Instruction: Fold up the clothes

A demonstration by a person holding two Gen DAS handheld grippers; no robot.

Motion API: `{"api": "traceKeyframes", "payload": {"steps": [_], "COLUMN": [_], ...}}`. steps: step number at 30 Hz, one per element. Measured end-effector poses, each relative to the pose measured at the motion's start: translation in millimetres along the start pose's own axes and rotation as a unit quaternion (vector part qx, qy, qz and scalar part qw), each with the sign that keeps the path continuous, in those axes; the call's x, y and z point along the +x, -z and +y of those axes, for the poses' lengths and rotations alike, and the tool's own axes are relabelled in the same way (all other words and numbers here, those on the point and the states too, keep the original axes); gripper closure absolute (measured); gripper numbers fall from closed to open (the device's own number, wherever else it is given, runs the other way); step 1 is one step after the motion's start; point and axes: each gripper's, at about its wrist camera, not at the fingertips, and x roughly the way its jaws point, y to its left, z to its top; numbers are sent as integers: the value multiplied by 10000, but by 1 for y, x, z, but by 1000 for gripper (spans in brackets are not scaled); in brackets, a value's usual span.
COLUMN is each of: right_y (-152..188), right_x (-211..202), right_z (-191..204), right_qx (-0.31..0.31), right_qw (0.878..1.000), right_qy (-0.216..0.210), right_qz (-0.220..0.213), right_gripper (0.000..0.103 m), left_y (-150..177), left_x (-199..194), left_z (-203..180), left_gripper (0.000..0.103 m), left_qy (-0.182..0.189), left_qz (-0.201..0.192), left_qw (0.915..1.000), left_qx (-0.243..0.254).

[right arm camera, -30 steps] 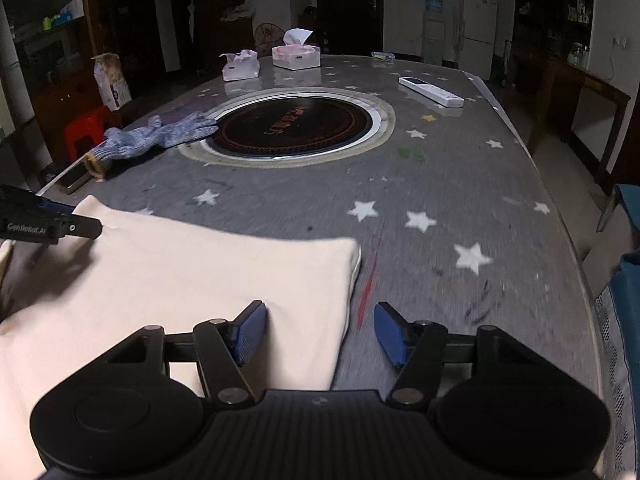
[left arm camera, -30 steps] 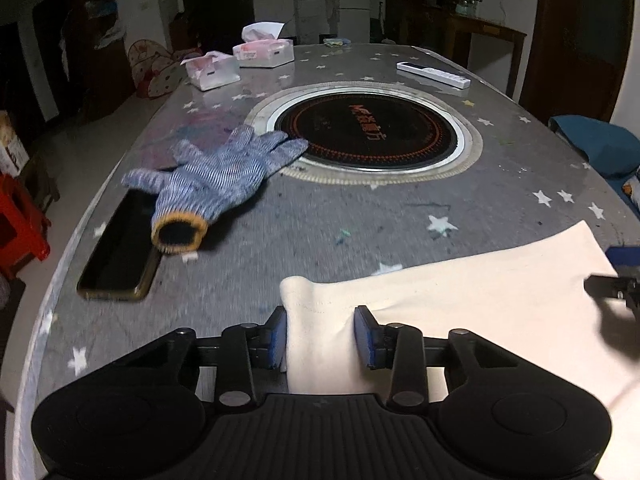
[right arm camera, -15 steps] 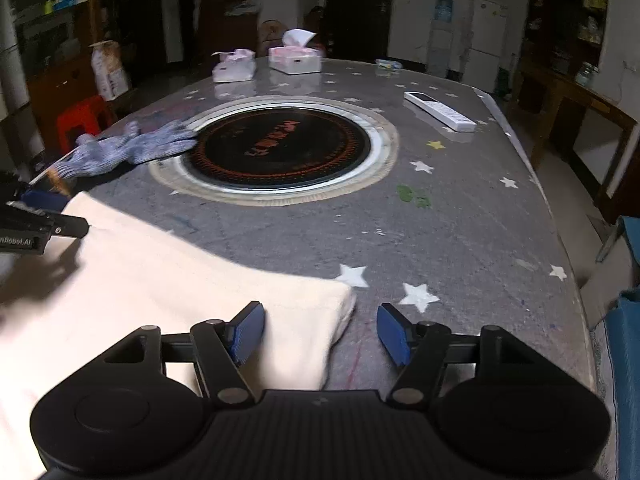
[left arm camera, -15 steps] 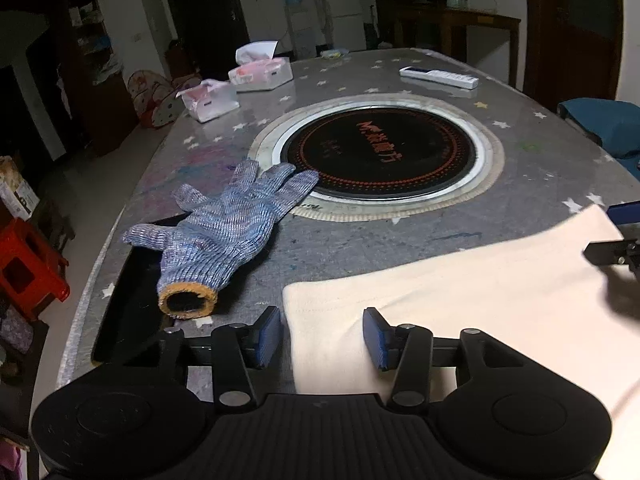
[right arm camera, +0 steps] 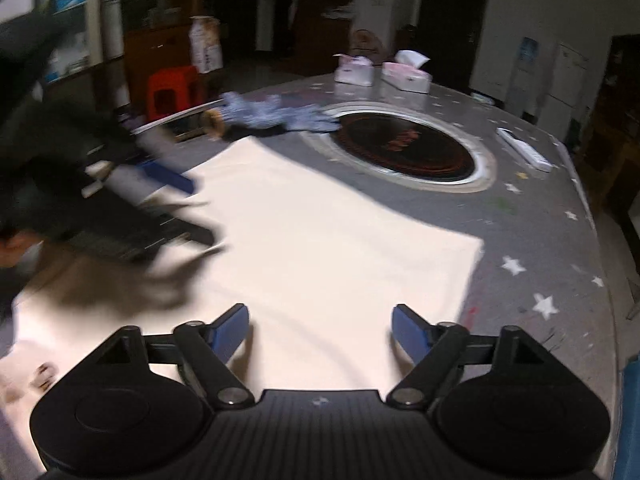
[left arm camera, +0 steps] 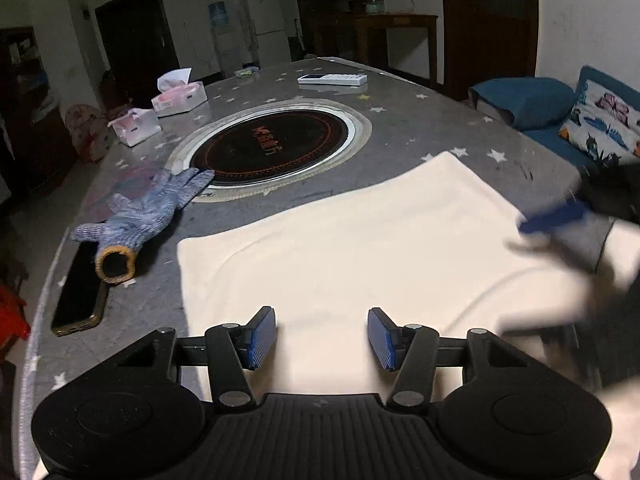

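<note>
Just let go: both the left gripper [left arm camera: 322,338] and the right gripper [right arm camera: 320,334] with jaws newly spread, pads clear of the cream rectangular folded cloth garment [left arm camera: 360,248], nothing pinched. Lying flat now on the grey star-patterned table [left arm camera: 420,132], near the blue knitted work glove [left arm camera: 148,208], far edge straight. Probably one fold finished; next likely a fresh grab for another fold.

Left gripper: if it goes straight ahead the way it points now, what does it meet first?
Probably the cream cloth lying under the open left gripper; it points down at the fabric, not the glove.
</note>
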Motion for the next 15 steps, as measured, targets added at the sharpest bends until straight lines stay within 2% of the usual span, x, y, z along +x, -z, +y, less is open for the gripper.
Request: {"api": "traceKeyframes", "payload": {"steps": [6,12,15], "right_y": [25,45,52], "right_x": [-20,-44,-54], "right_z": [49,81,84], "right_qx": [-839,-1651,-1693], "right_qw": [9963,9851,9835], "right_qy": [-178,-458,-621], "right_qz": [15,-126,-116], "right_gripper": [21,22,23], "left_y": [-5,-8,-7], "left_x": [19,22,23], "left_z": [1,7,7], "left_gripper": [49,47,47], "left_qy": [-14,38,12], "left_qz": [97,176,172], "left_qw": [9999,9993,9992], "left_qx": [-61,-328,-363]}}
